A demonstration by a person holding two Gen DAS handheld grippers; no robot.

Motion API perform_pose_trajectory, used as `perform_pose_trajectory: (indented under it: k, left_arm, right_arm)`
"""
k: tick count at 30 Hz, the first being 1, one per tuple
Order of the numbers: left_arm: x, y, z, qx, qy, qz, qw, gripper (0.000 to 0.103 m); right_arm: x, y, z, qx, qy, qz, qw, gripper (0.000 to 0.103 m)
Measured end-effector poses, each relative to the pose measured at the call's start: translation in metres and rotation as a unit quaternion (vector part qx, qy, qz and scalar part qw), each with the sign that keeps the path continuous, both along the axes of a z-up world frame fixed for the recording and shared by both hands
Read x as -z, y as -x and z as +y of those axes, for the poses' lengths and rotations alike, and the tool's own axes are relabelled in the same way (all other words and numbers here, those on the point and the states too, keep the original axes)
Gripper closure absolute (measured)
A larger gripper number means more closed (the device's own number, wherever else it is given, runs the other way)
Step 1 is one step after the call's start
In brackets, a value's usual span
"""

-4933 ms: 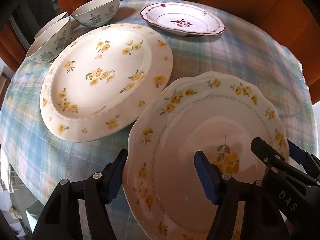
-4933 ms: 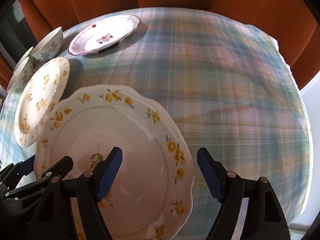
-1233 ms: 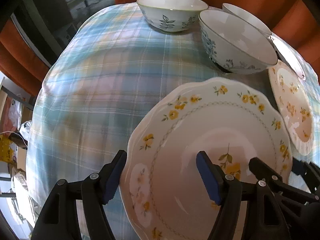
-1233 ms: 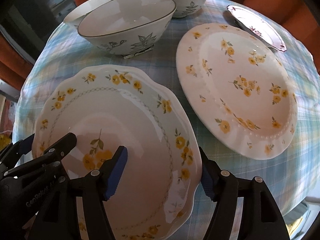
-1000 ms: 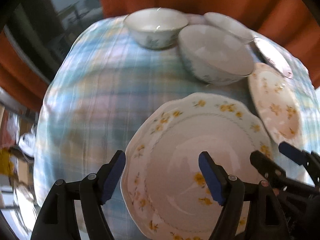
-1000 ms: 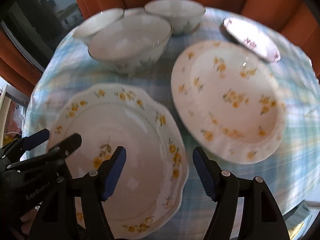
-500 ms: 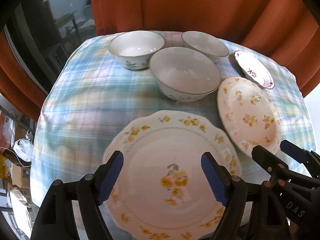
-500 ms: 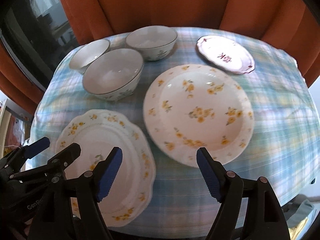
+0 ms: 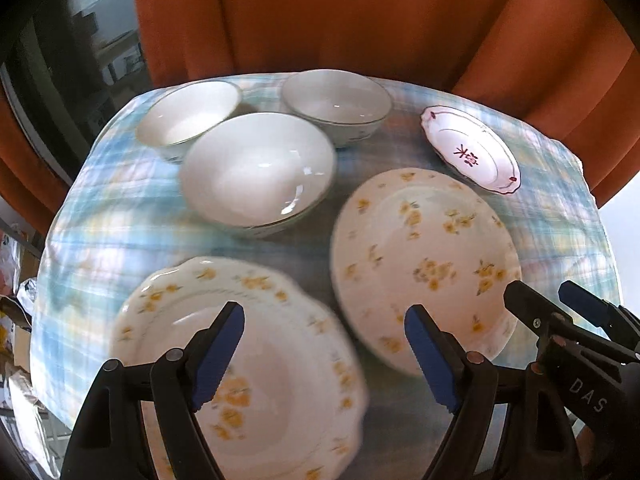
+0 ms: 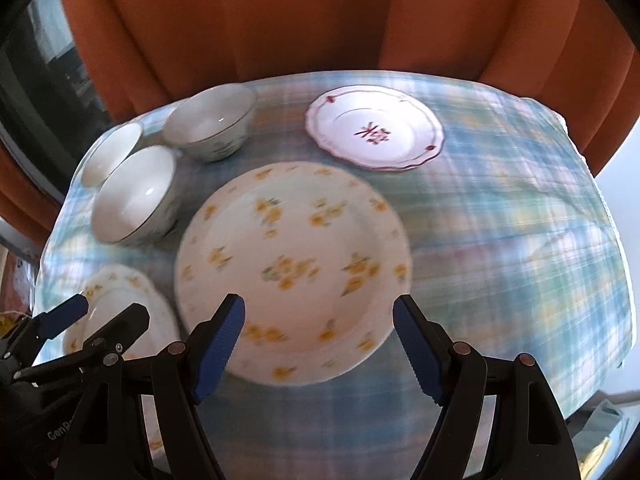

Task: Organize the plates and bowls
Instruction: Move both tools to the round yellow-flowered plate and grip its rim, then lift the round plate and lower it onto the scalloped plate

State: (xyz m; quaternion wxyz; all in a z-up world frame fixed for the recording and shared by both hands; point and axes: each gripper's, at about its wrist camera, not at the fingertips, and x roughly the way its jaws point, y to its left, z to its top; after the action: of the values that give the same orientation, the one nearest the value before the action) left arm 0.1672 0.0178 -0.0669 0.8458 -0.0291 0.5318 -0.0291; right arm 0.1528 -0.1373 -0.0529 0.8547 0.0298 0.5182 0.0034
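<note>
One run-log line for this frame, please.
left tongs: open, empty | right tongs: open, empty | scalloped plate: on tablecloth | bowls: unstacked

Motion blur thru both views. Left wrist: scalloped plate (image 9: 248, 364) smeared, flowers just yellow smudges, its 6 o'clock rim cut by frame edge & partly behind left gripper (image 9: 324, 354) fingers. Round floral plate (image 9: 424, 264) soft, 5 o'clock rim hidden behind right gripper (image 9: 560, 304). Bowl patterns too blurred to read. Right wrist: scalloped plate (image 10: 120, 300) mostly covered by left gripper (image 10: 96, 316) at 8 o'clock. Tablecloth (image 10: 520, 220) plaid streaked; far-left bowl (image 10: 114, 152) partly behind its neighbour.
</note>
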Motion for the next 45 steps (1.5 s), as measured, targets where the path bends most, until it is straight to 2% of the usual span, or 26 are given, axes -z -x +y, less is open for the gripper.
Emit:
perform_pose_trajectory:
  k: [10, 19, 22, 28, 30, 31, 37, 45]
  left_arm:
    - [0.024, -0.029, -0.039, -0.019, -0.012, 0.027, 0.9994, 0.019]
    - [0.052, -0.057, -0.053, -0.039, -0.036, 0.047, 0.9975, 0.022]
    - [0.059, -0.063, -0.053, -0.040, -0.035, 0.054, 0.9971, 0.022]
    - [0.067, -0.066, -0.059, -0.039, -0.046, 0.053, 0.9968, 0.020]
    - [0.069, -0.069, -0.061, -0.038, -0.050, 0.052, 0.9967, 0.021]
    - [0.069, -0.069, -0.061, -0.038, -0.049, 0.054, 0.9966, 0.021]
    - [0.070, -0.067, -0.067, -0.024, -0.051, 0.063, 0.9964, 0.022]
    - [0.072, -0.037, -0.084, 0.006, -0.036, 0.082, 0.9960, 0.022]
  right_arm:
    - [0.025, -0.037, -0.050, -0.005, -0.012, 0.029, 0.999, 0.024]
    - [0.055, -0.067, -0.059, -0.023, -0.024, 0.055, 0.998, 0.024]
    - [0.064, -0.075, -0.060, -0.022, -0.027, 0.061, 0.998, 0.026]
    - [0.080, -0.087, -0.057, -0.023, -0.033, 0.080, 0.996, 0.040]
    - [0.085, -0.089, -0.056, -0.024, -0.038, 0.087, 0.995, 0.049]
    - [0.087, -0.089, -0.055, -0.025, -0.045, 0.089, 0.995, 0.050]
    - [0.086, -0.082, -0.053, -0.020, -0.037, 0.081, 0.996, 0.050]
    - [0.086, -0.044, -0.072, 0.004, -0.032, 0.098, 0.995, 0.050]
